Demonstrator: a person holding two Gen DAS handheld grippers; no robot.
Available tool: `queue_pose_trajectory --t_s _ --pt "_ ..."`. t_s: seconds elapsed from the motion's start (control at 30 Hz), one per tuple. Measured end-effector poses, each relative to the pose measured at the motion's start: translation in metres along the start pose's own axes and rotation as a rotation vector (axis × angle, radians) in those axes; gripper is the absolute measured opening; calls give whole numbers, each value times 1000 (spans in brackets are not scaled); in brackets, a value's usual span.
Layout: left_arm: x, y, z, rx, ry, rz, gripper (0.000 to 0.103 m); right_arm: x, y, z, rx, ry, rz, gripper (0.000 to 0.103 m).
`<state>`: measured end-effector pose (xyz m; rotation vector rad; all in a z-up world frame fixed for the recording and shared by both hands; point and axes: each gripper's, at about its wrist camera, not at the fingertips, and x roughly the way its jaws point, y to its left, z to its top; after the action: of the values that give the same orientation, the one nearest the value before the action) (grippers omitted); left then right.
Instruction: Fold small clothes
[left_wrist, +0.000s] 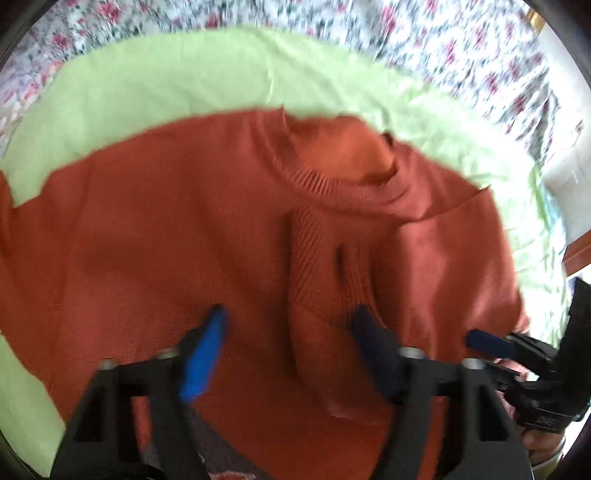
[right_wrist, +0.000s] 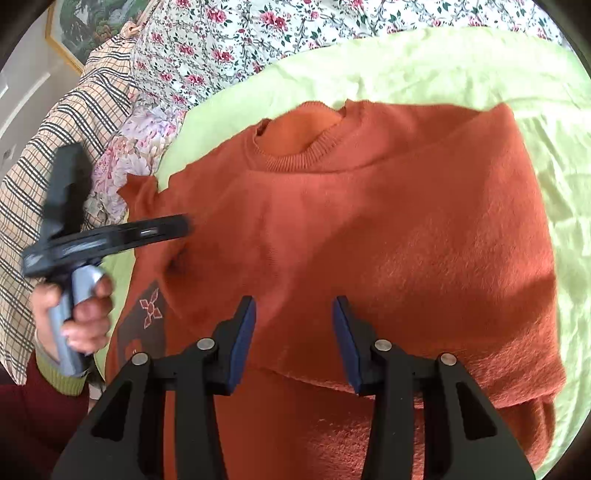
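An orange knit sweater (right_wrist: 369, 229) is spread on a lime-green sheet (right_wrist: 443, 66); a floral quilt (right_wrist: 258, 29) lies beyond. Left claw (left_wrist: 291, 317) and right claw (right_wrist: 293, 306) are held open, empty.

Bright daylight, motion-blurred left view

A bed (right_wrist: 480, 74) is covered by a pale green sheet (right_wrist: 424, 66) and a floral bedspread (right_wrist: 229, 33). A framed picture (right_wrist: 85, 26) is seen on the wall.
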<state>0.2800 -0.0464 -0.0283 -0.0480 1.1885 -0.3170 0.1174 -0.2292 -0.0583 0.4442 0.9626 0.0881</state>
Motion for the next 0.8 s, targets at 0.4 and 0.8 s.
queue_pose_trajectory --t_s 0.4,0.8 --pt "-45 23 -35 -8 -97 -145 80 14 10 -4 -6 3 31 45" --pt "-21 9 -43 68 -73 -79 33 -3 -6 -5 44 -21 -25 45"
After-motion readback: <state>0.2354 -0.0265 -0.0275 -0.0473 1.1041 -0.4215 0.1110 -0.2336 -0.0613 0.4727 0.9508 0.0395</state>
